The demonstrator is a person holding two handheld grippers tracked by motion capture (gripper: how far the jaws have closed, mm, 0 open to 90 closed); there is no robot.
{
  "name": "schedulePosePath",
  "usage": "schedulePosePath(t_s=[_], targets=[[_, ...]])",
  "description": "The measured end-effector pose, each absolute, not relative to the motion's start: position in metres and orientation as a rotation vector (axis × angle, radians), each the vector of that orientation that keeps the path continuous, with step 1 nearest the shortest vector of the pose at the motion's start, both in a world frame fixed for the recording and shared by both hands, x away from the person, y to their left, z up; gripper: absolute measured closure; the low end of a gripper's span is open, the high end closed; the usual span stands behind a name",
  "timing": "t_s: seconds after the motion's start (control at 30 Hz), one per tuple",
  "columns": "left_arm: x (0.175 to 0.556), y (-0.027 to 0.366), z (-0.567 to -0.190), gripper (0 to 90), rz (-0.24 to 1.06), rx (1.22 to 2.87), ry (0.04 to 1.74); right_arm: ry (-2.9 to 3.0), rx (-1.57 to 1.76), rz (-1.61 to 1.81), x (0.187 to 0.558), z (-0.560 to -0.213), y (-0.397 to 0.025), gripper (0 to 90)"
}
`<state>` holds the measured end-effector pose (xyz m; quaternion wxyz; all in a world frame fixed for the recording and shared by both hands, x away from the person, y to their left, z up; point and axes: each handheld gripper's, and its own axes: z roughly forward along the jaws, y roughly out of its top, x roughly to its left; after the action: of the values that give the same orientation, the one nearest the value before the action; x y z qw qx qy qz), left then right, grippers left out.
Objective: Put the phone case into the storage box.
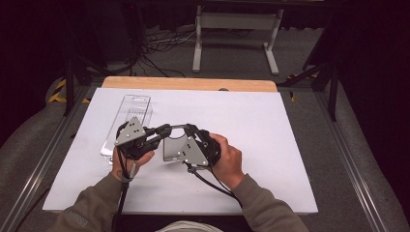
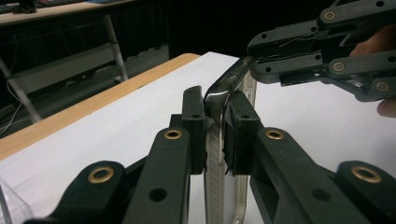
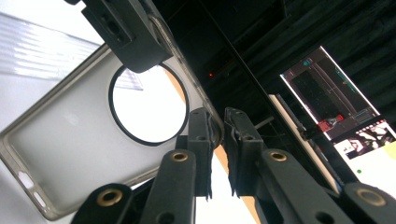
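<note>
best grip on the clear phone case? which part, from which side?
The thin rim. The phone case is a shallow, flexible shell with a big round cutout, so pinch its edge wall edge-on, as the left gripper and right gripper do now, from opposite sides.

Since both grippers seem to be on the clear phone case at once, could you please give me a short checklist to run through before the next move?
1. Left gripper clamped on the phone case edge: ok, its jaws pinch the rim in the left gripper view.
2. Right gripper clamped on the case: ok, its jaws close on the rim beside the round camera cutout.
3. Case lifted off the white table top: cannot tell from the high view.
4. Case free of bending: not ok, the rim curves sharply between the grippers.
5. Clear plastic package out of the way: ok, it lies apart, at the left.
</note>
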<state>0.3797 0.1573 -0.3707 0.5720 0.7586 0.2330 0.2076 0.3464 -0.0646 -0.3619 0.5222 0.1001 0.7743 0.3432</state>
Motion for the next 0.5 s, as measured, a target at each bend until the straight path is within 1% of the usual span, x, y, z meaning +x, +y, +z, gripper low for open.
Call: schedulePosePath(t_s=[0.07,0.23,0.5], targets=[[0.38,0.16,-0.37,80.4,0.477,1.76,0.545,1.873,0.254,0.881,0.345,-0.359,-0.068,74.9],[0.38,0.164,-0.369,80.4,0.474,1.744,0.547,1.91,0.275,0.945,0.345,-0.355,-0.073,75.6],[0.38,0.168,-0.368,80.4,0.479,1.744,0.544,1.959,0.326,1.058,0.346,-0.353,-0.09,71.4]])
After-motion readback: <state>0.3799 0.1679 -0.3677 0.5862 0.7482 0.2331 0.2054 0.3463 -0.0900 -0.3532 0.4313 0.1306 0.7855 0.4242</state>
